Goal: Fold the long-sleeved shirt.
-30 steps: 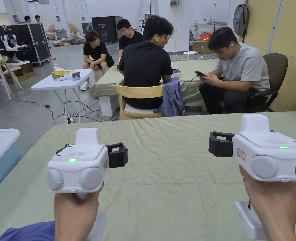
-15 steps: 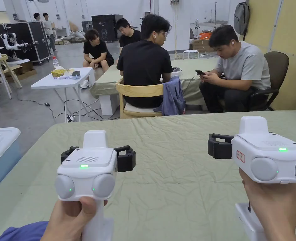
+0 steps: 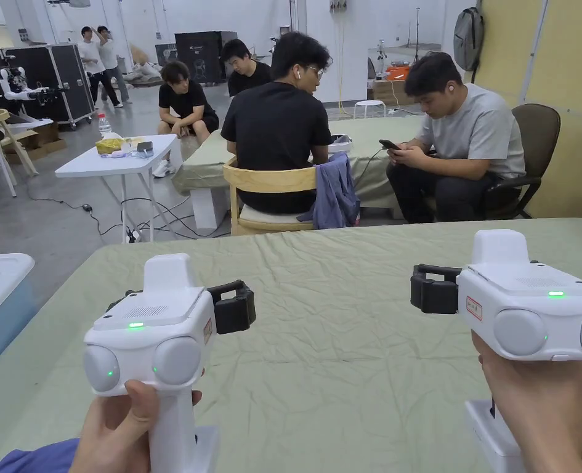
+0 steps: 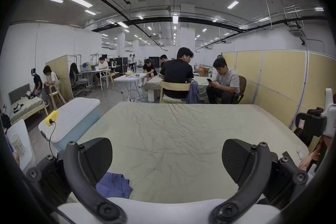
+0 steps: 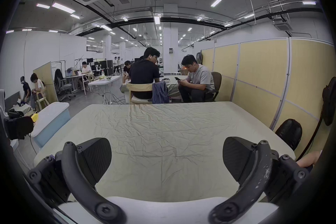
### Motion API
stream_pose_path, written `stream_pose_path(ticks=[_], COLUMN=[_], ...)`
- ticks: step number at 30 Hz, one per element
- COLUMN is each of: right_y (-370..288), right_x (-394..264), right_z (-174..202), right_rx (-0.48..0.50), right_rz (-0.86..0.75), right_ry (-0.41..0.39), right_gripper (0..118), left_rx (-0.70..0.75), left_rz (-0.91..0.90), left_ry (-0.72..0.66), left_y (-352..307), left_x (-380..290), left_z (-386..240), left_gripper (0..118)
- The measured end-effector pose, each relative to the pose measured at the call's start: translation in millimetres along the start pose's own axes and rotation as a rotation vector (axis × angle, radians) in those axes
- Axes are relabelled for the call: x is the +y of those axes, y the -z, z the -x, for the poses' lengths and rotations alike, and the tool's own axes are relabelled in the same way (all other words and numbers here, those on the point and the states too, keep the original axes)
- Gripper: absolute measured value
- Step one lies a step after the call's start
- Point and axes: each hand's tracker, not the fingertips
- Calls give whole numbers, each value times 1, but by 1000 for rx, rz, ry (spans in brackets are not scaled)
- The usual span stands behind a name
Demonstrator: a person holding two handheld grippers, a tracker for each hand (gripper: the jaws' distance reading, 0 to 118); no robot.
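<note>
phase: pre-grasp | left tongs (image 4: 166, 160) released | right tongs (image 5: 167, 160) released | blue shirt (image 4: 113, 185) bunched at bed (image 3: 345, 345) near-left corner, below left tongs, nearer left hand (image 3: 114, 431)

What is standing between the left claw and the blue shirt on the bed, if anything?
Nothing visible does. The left claw is held open above the green sheet, and the blue shirt lies bunched near the sheet's near left edge, just below the claw's left jaw. Only bare sheet shows between them.
</note>
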Motion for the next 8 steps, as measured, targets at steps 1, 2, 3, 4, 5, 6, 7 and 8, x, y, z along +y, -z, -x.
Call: stream_pose_path(ticks=[1, 2, 3, 4, 5, 6, 7, 8], right_y=[-1, -1, -1, -2, -2, -2, -3, -3], right_x=[0, 0, 0, 0, 0, 0, 0, 0], right_z=[0, 1, 1, 1, 2, 2, 2, 2], right_rx=[-1, -2, -4, -5, -4, -3, -2, -3], right_rz=[-2, -2, -1, 0, -1, -2, -3, -3], right_ry=[-3, -8, -12, -15, -16, -17, -16, -15], right_gripper=[118, 118, 118, 118, 118, 118, 118, 118], left_rx=[13, 13, 3, 11, 26, 29, 32, 31], left_rz=[-7, -4, -1, -2, -12, -25, -21, -21], left_ry=[-16, -27, -30, -33, -21, -5, 29, 36], left_y=[1, 1, 1, 1, 1, -1, -1, -1], left_x=[0, 0, 0, 0, -1, -2, -3, -3], left_z=[0, 2, 2, 2, 0, 0, -2, -3], left_gripper=[118, 118, 118, 118, 118, 118, 118, 118])
